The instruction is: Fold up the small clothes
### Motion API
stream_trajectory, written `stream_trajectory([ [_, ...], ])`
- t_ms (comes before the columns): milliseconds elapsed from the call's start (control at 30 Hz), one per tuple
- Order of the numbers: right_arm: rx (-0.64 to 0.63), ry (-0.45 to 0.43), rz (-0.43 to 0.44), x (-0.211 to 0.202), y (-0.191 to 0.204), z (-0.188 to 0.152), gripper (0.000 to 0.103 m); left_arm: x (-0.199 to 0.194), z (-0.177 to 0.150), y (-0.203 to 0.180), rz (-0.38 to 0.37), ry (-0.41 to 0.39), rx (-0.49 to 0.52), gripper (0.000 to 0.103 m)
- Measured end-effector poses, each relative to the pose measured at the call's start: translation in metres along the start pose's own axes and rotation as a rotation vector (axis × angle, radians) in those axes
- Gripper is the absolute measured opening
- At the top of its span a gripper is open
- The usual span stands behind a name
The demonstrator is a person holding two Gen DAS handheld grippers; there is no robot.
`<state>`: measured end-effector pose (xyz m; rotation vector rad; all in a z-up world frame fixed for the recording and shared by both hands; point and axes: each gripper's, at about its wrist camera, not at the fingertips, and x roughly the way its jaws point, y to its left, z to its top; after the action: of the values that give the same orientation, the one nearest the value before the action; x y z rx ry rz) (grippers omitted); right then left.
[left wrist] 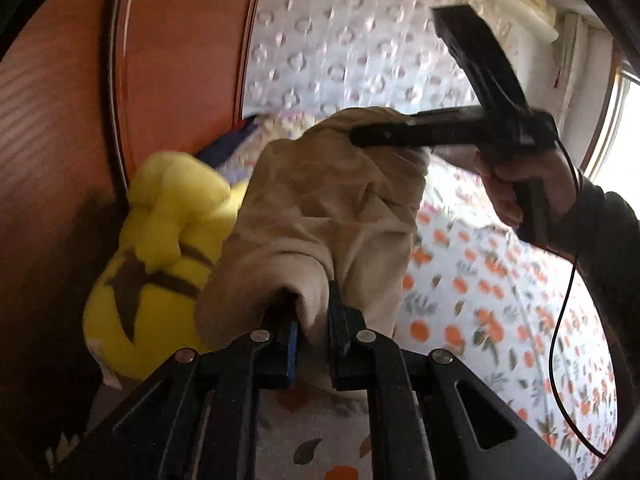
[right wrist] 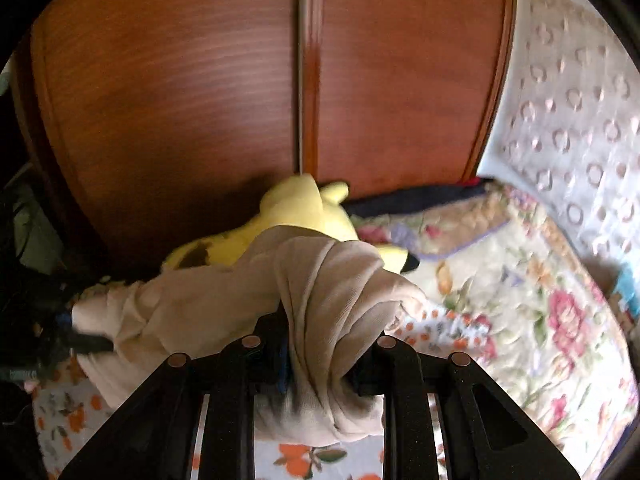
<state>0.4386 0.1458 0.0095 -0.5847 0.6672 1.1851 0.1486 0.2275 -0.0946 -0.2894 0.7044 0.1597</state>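
A beige garment [left wrist: 320,216] hangs bunched in the air between both grippers above the bed. My left gripper [left wrist: 312,320] is shut on one end of it. My right gripper [right wrist: 320,360] is shut on the other end, with the beige garment [right wrist: 320,292] draped over its fingers. The right gripper [left wrist: 360,136] also shows in the left wrist view, pinching the cloth's far end. The left gripper [right wrist: 76,332] shows at the left of the right wrist view, holding the cloth.
A yellow plush toy [left wrist: 156,248] lies against the wooden wardrobe [right wrist: 200,80], just behind the garment. The bed has an orange-flowered sheet [left wrist: 500,312] and a floral quilt [right wrist: 532,300]. A patterned curtain [left wrist: 352,48] hangs behind. A black cable [left wrist: 560,320] dangles from the right gripper.
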Motion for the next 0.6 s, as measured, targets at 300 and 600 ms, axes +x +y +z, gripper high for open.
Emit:
stream_trajectory([
  [300, 0.315, -0.052, -0.091, -0.011, -0.040, -0.024, 0.057, 0.011, 0.001, 0.004, 0.012, 0.043, -0.015, 0.012],
  [600, 0.427, -0.001, 0.062, 0.020, -0.057, -0.052, 0.037, 0.015, 0.001, 0.003, 0.007, 0.070, -0.007, 0.012],
])
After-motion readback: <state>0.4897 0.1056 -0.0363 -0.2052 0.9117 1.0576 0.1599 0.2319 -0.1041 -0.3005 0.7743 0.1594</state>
